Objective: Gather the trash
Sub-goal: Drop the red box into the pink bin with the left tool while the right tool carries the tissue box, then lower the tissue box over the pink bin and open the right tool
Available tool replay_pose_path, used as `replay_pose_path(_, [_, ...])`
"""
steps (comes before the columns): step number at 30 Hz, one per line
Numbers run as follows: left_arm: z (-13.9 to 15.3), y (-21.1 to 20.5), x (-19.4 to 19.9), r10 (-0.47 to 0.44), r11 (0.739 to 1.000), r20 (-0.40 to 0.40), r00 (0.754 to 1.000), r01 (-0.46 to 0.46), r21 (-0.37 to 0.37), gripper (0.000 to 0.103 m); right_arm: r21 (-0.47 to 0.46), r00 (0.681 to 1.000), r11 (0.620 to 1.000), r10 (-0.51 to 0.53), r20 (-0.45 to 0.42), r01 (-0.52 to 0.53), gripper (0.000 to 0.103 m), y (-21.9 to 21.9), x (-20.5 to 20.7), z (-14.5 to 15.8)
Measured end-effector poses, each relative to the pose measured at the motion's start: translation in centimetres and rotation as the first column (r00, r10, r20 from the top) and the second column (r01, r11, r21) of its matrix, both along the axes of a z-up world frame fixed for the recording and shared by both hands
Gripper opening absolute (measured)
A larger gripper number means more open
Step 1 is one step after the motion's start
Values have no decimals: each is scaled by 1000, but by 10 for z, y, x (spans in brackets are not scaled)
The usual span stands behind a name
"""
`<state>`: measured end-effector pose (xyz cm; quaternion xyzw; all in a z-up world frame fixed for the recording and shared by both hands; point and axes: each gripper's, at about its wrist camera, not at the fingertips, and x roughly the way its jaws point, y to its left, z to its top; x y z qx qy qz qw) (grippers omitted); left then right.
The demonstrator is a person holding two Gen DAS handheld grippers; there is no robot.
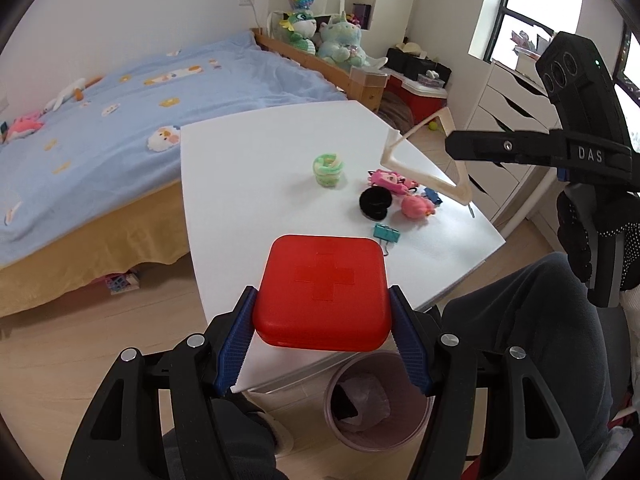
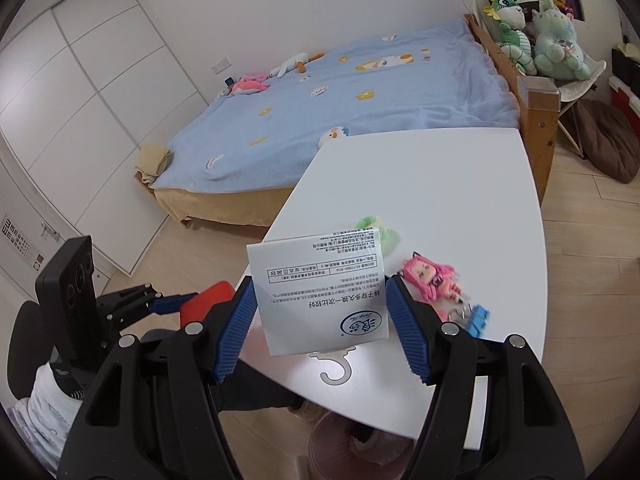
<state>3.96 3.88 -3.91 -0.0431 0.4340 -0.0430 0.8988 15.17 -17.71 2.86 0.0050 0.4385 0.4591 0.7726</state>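
Observation:
My left gripper (image 1: 322, 312) is shut on a red square case with a raised cross (image 1: 323, 292), held over the near edge of the white table (image 1: 248, 168), above a pink trash bin (image 1: 376, 404) on the floor that holds crumpled plastic. My right gripper (image 2: 320, 312) is shut on a white printed packaging card with a hanger hook (image 2: 320, 292), held above the table. From the left wrist view that card shows as a folded cream frame (image 1: 424, 160) at the right gripper's tip (image 1: 454, 146). The bin's rim also shows in the right wrist view (image 2: 360, 452).
On the table lie a green-yellow coil toy (image 1: 328, 168), a pink doll keychain (image 1: 386, 180), a black hair tie (image 1: 374, 202), a pink figure (image 1: 418, 206), a blue clip (image 2: 478, 320) and a teal binder clip (image 1: 386, 234). A bed (image 1: 120, 120) stands left; white drawers (image 1: 504, 112) right.

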Motion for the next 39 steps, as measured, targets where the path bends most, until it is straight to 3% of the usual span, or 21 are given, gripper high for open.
replay_pose_path(12, [8, -42, -29, -82, 997, 30, 996, 82, 14, 63, -42, 994, 999, -4, 112, 9, 66, -47, -62, 7])
replay_pose_path(22, [-8, -62, -45, -110, 994, 18, 994, 111, -18, 62, -70, 993, 997, -28, 115, 36, 66, -78, -92, -10])
replay_pose_path(23, [-9, -61, -46, -102, 995, 15, 995, 102, -20, 67, -69, 993, 997, -29, 112, 37, 66, -82, -94, -11])
replay_pose_path(24, [-10, -59, -46, -86, 996, 11, 996, 86, -25, 96, -72, 993, 997, -27, 111, 35, 66, -85, -96, -12])
replay_pose_path(29, [-14, -46, -49, -19, 999, 9, 1000, 20, -40, 97, -109, 993, 994, 0, 117, 13, 66, -85, -110, -19])
replay_pose_path(39, [-7, -39, -63, 5, 998, 31, 1000, -3, -66, 97, -144, 994, 987, 78, 80, -66, 66, -72, -130, -39])
